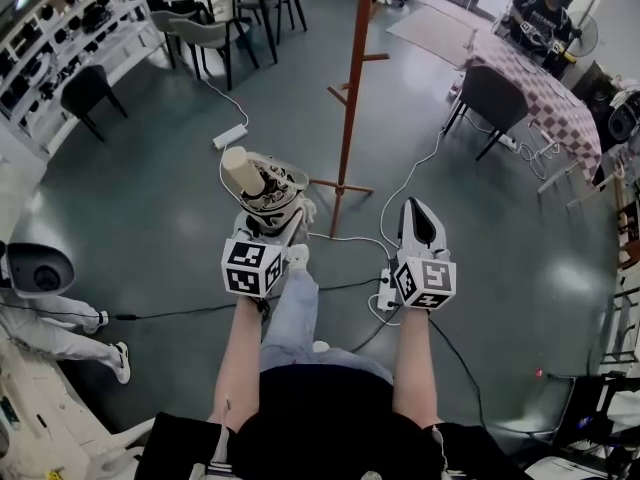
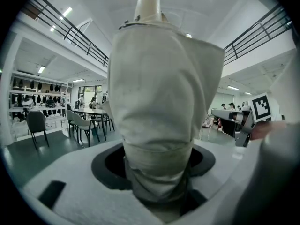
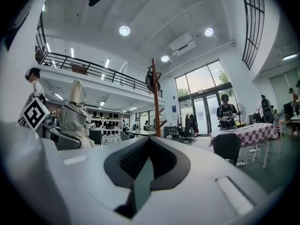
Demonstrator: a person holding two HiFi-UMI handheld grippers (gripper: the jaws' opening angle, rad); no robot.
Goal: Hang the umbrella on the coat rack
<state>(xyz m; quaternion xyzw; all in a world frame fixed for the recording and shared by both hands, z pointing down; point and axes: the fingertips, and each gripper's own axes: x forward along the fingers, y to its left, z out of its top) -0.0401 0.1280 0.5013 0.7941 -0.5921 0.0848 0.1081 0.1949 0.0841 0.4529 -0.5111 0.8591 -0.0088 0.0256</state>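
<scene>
The head camera looks steeply down from above the person, with the tall red-brown wooden coat rack (image 1: pixel 347 98) ahead on the floor. The left gripper (image 2: pixel 157 172) camera faces level, pressed close behind the folded beige fabric umbrella (image 2: pixel 161 102), which fills its middle. The right gripper (image 3: pixel 148 146) camera faces level and slightly upward, the rack far ahead. Head and right gripper views share the rack, the umbrella to its left, and the red-and-white checked-cloth table (image 1: pixel 540 98) to its right.

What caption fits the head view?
Left tool grips a folded umbrella; right tool is empty; coat rack stands ahead.
</scene>
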